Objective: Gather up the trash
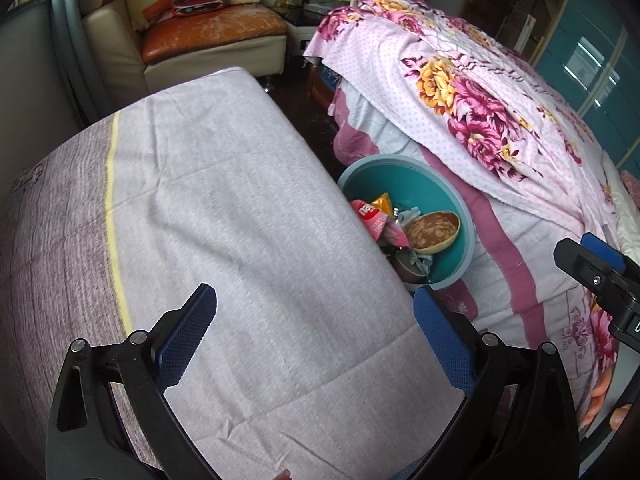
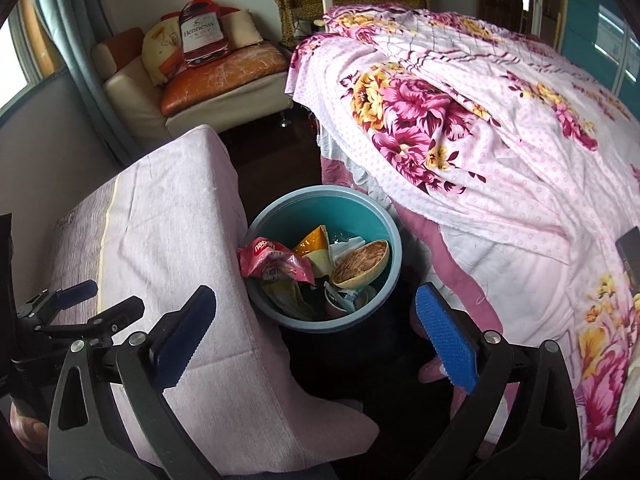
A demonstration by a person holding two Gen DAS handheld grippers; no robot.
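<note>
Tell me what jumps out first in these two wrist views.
The teal bin on the floor between the cloth-covered table and the bed, stuffed with wrappers and a brown-stained paper bowl. Next, the loud pink floral bedspread filling the right side. Both the left gripper and the right gripper hang open and empty in the foreground.

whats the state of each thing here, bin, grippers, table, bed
left gripper: open, nothing between its pads
right gripper: open, nothing between its pads
bin: upright on the floor, no lid, partly filled with trash
pink wrapper: crumpled, in the bin against its rim
brown bowl: tilted on top of the trash
table cloth: spread flat, bare
floral blanket: rumpled over the bed
</note>
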